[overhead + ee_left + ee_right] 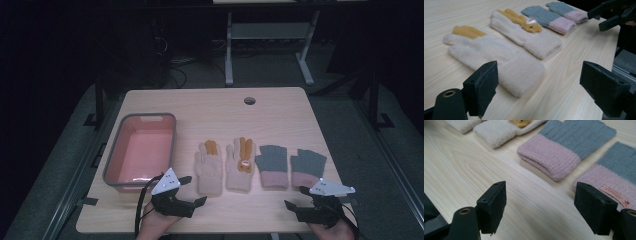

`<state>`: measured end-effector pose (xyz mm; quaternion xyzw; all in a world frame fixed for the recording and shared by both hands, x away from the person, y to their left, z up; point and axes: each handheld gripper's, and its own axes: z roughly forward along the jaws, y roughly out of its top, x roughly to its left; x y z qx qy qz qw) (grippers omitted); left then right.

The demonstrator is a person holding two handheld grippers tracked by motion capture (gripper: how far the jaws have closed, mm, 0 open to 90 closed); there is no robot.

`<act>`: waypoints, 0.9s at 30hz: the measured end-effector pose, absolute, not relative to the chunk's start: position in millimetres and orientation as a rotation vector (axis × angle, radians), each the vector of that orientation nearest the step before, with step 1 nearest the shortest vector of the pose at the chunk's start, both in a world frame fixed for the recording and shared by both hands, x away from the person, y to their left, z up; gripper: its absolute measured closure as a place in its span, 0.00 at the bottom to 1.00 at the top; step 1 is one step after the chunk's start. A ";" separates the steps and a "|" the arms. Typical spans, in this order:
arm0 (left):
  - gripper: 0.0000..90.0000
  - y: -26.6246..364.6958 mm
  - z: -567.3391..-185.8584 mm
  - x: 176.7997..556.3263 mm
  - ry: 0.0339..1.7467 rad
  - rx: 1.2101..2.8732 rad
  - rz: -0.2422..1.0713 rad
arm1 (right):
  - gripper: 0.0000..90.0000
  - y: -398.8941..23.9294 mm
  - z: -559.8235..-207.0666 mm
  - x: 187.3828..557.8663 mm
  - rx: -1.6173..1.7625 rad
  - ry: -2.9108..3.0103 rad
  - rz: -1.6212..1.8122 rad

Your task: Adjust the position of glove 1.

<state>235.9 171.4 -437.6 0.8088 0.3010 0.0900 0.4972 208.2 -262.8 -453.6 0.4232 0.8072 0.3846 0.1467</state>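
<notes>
Four gloves lie in a row on the wooden table [220,107]. Two are cream with orange fingers: one plain [209,167], one with a small animal figure [240,165]. To their right lie two grey gloves with pink cuffs [272,165] [306,167]. My left gripper [194,190] is open near the front edge, just short of the plain cream glove's cuff [521,72]. Open too, my right gripper [296,197] hovers at the front right, with the pink cuffs [549,157] [609,182] just ahead of its jaws. Nothing is between either pair of jaws [544,85] [540,205].
A pink bin with a grey rim [114,160] stands at the table's left, beside my left gripper. A round cable hole [249,100] sits near the far edge. Beyond the table are the legs of another desk [229,50] and dark floor.
</notes>
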 end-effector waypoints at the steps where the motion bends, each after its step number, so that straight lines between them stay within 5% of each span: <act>1: 0.17 171.6 -437.9 236.0 0.732 1.956 0.215 | 0.28 -262.6 -454.0 208.7 1.220 2.325 1.103; 13: 0.17 172.8 -439.3 232.4 0.731 1.965 0.235 | 0.26 -252.7 -449.2 216.8 1.199 2.373 1.104; 27: 0.17 176.6 -437.1 233.0 0.729 1.960 0.240 | 0.26 -213.1 -403.6 260.2 1.045 2.482 1.118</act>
